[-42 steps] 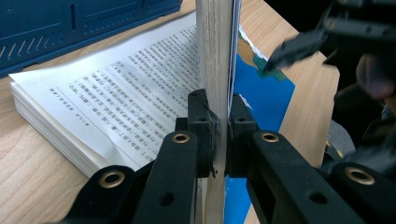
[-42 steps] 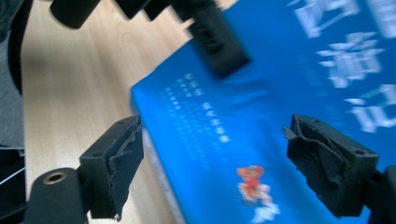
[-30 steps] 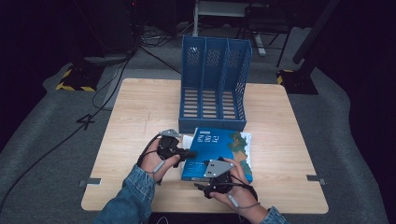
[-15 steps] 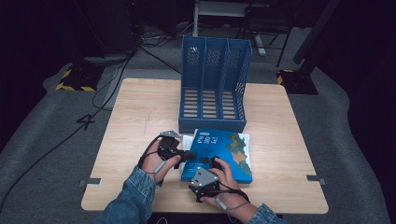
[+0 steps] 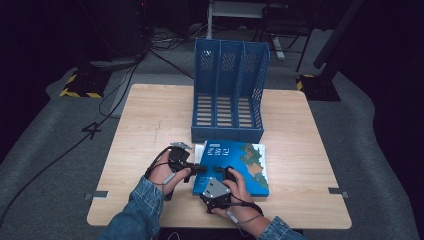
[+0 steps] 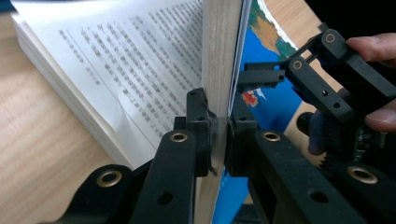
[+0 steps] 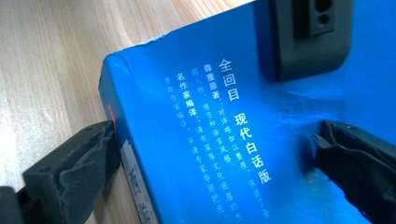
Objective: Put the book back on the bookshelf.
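Note:
A blue book [image 5: 240, 165] lies on the wooden table [image 5: 150, 125] in front of a blue file holder [image 5: 230, 90]. My left gripper [image 5: 202, 169] is at the book's left edge. In the left gripper view it [image 6: 222, 140] is shut on the raised cover and a wad of pages, and printed pages [image 6: 121, 70] lie open beneath. My right gripper [image 5: 224, 172] rests over the book's near left part. Its jaws have just been opening. They [image 7: 215, 168] stand wide apart, one finger [image 7: 70, 172] beside the spine, the other on the cover [image 7: 224, 116].
The file holder has three upright slots and stands at the table's far middle. Bare wood lies left and right of the book. Dark floor with cables surrounds the table. The left gripper's jaw [image 7: 310, 32] sits on the cover just ahead of my right one.
The right hand has slid left along the book's near edge and sunk toward the cover, ending close to the left gripper. The left hand has stayed where it was.

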Available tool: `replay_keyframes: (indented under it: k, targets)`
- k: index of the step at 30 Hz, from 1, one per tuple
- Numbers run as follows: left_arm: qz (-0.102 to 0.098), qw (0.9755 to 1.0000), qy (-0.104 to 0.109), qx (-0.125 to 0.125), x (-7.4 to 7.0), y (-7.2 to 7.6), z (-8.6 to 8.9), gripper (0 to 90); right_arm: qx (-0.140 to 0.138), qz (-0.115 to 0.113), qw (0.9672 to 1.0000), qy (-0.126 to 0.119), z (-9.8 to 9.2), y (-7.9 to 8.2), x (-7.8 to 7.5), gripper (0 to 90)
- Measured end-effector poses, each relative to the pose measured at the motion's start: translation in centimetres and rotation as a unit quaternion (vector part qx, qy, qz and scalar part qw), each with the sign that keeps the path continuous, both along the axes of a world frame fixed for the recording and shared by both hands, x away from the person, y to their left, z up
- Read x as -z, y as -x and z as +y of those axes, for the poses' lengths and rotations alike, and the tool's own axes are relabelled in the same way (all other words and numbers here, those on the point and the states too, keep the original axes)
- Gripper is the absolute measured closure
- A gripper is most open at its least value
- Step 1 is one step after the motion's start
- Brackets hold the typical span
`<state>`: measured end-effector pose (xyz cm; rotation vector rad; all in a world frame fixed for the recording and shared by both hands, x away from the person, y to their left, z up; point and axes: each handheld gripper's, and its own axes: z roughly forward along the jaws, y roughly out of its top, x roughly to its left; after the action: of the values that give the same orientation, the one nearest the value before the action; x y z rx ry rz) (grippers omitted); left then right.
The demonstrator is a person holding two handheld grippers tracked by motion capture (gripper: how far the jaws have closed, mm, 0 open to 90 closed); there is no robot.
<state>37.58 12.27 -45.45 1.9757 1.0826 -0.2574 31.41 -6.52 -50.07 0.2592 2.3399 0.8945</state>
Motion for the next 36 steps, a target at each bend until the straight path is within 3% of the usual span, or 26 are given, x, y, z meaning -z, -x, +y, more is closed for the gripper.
replay_keyframes:
  k: [3,5,6,10,11,14,17,18,21,22,23,28,31,33,36]
  targets:
    - [0.021,0.9996,0.016,0.001,0.5,-0.1,0.6,82.2,-0.003,-0.005,1.0,0.004,0.0,0.1,0.0,0.0]
    - [0.029,0.9995,0.014,0.004,0.8,0.1,0.9,81.4,-0.006,-0.001,1.0,-0.004,-0.1,0.0,0.1,0.0]
    - [0.026,0.9996,0.013,0.006,0.9,0.2,1.0,81.2,-0.007,0.001,0.9999,-0.008,-0.2,-0.1,0.1,0.1]
    - [-0.015,0.9988,-0.028,0.038,1.5,1.3,1.0,81.2,-0.01,0.012,0.9998,-0.015,-0.4,-0.3,0.2,0.1]
    - [-0.019,0.9987,-0.025,0.039,1.7,1.4,1.1,80.5,-0.009,0.016,0.9997,-0.016,-0.4,-0.4,0.2,0.1]
    - [-0.004,0.999,-0.009,0.043,1.8,1.2,1.4,83.2,-0.008,0.018,0.9997,-0.018,-0.3,-0.4,0.2,0.0]
    - [0.002,0.999,-0.01,0.044,1.5,1.0,1.4,84.1,-0.009,0.011,0.9998,-0.011,-0.2,-0.3,0.1,0.0]
    - [0.002,0.999,-0.01,0.044,1.5,1.0,1.4,84.2,-0.012,0.004,0.9999,-0.005,-0.2,-0.2,0.1,0.0]
    - [0.013,0.9989,0.018,0.042,0.5,0.7,1.4,84.4,-0.018,-0.024,0.9995,0.012,-0.3,0.1,-0.3,0.0]
    - [0.013,0.9989,0.018,0.042,0.5,0.7,1.4,84.4,-0.018,-0.024,0.9995,0.012,-0.3,0.1,-0.3,0.0]
    - [0.015,0.9986,0.029,0.041,0.2,0.6,1.4,84.4,-0.019,-0.042,0.9989,0.003,-0.4,0.3,-0.8,0.0]
    - [0.029,0.9972,0.062,0.031,-1.0,0.2,1.3,84.4,-0.016,-0.053,0.9984,0.005,-0.4,0.3,-1.9,0.0]
    - [0.044,0.9954,0.08,0.029,-1.5,-0.2,1.1,84.4,-0.009,-0.074,0.9969,0.024,-0.3,0.4,-2.1,0.0]
    - [0.041,0.9951,0.086,0.028,-2.1,-0.4,0.8,84.3,0.005,-0.096,0.9948,0.035,-0.3,0.4,-2.2,0.0]
    - [0.041,0.9943,0.095,0.024,-2.6,-0.6,0.5,84.2,0.023,-0.111,0.9932,0.028,-0.4,0.0,-2.8,0.0]
